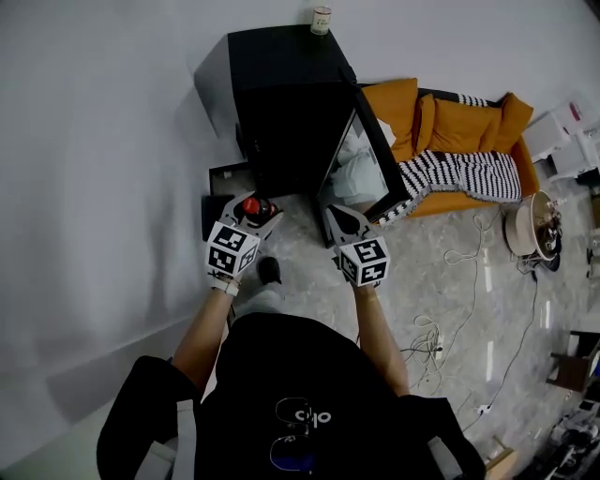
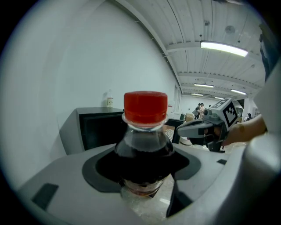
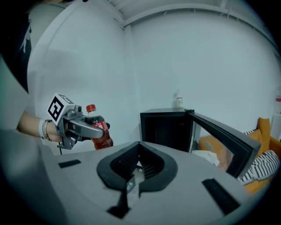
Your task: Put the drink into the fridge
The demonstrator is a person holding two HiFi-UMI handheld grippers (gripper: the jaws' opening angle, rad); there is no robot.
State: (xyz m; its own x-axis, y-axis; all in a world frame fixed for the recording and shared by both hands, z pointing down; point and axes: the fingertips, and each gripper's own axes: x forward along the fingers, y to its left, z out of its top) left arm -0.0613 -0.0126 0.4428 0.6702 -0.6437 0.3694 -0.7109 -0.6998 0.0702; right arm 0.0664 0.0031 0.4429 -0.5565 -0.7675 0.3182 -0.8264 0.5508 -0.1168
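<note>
The floor [image 1: 441, 281] is pale marbled stone with cables trailing across it on the person's right. An orange sofa [image 1: 441, 117] with a striped blanket [image 1: 459, 169] stands along the wall beyond the fridge's door.

The fridge [image 1: 281, 94], a small black cabinet, stands on the floor against the wall, straight ahead of the person. Its door [image 3: 221, 134] is swung wide open toward the sofa side, so the opening step looks done. The cavity is dark in every view, and I cannot tell whether anything is on its shelves.

The left gripper [image 1: 251, 212] has its fingers clamped on the drink [image 2: 145, 147], a bottle of dark liquid with a red cap. It is held upright by its shoulder and body, in the air just short of the fridge's front. The right gripper [image 1: 337, 221] hangs beside it near the door's lower edge, its fingers closed together at the tips with nothing between them.

By my reading the task is a good way along: drink picked up, door open, bottle brought near. What remains is to carry it into the cavity, set it down, let go, and probably shut the door.

A small bottle [image 1: 321, 19] stands on the fridge's top at its back edge, toward the right-hand corner.
</note>
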